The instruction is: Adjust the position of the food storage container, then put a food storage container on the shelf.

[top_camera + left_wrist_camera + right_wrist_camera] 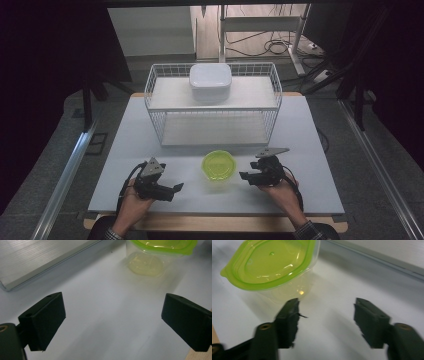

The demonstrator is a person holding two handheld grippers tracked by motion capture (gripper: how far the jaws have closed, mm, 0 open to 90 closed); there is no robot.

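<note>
Two grippers, both empty. My left gripper [176, 188] sits at seven o'clock on the table [125, 150], jaws spread wide, touching nothing. My right gripper [243, 175] sits at five o'clock, jaws likewise wide apart and bare; in the right gripper view one jaw tip stands just beside the tub [287, 287] wall, whether touching I cannot tell.

The tub [218, 166], clear with a green lid [218, 164] pressed on, stands on the table between the grippers, near the front edge. At twelve o'clock from it stands the wire rack [152, 85], with a white box [210, 82] on its top shelf and the lower shelf [210, 131] bare.

Progress, as I judge it: nothing done yet. The tub is ungrasped; gripping and moving it all remain.
</note>
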